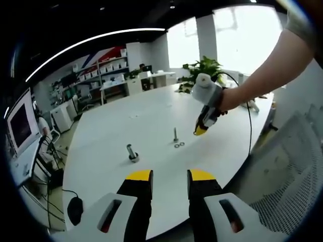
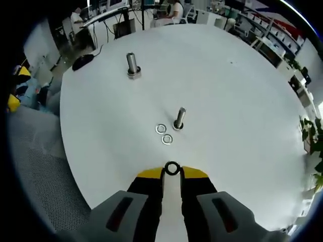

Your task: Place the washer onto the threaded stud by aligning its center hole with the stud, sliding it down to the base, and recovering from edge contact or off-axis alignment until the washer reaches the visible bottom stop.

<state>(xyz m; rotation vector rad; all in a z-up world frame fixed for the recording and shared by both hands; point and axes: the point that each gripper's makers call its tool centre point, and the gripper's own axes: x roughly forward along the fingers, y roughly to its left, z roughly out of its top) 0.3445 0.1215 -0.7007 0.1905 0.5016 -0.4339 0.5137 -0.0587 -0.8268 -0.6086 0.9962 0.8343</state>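
Plainly, right gripper pinches washer; no legible writing.

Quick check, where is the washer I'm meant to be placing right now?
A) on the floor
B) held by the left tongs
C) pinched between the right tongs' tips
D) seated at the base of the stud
C: the small silver ring washer sits pinched at the tips of the right tongs, short of the slim threaded metal stud.

A monitor glows beside the round white table, with a potted plant beyond it.
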